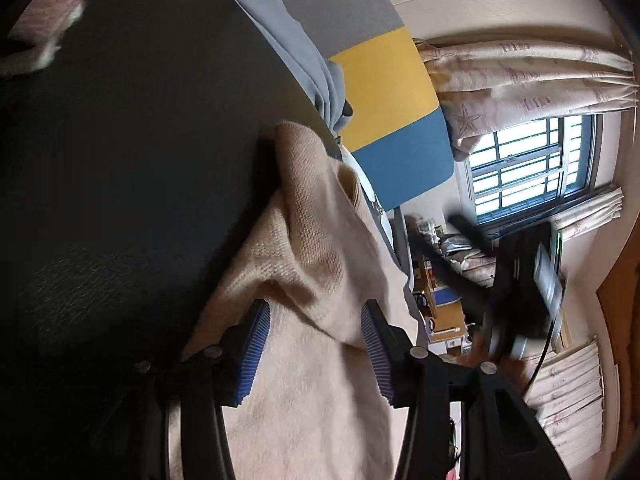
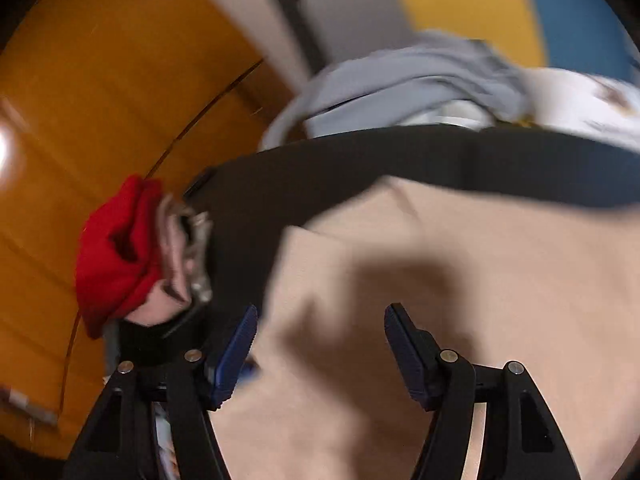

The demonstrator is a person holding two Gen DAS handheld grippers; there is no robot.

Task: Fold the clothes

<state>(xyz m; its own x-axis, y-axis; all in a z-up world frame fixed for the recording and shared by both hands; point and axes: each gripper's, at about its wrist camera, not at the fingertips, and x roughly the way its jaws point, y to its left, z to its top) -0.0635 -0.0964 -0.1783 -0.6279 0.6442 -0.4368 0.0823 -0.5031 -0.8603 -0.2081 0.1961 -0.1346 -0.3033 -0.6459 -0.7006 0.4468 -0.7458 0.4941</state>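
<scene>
Between both grippers' spread, empty fingers (image 1: 256,344), a beige garment (image 1: 320,260) on a dark table (image 1: 120,160), right view motion-blurred.

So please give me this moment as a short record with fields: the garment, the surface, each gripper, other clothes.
garment: beige knit garment, rumpled, lying on the surface
surface: dark table
left gripper: open, a raised fold of the beige cloth between its fingers
right gripper: open, over flat beige cloth, view blurred
other clothes: red cloth at the table's edge; grey garment beyond the far edge
fold state: not yet folded neatly
</scene>
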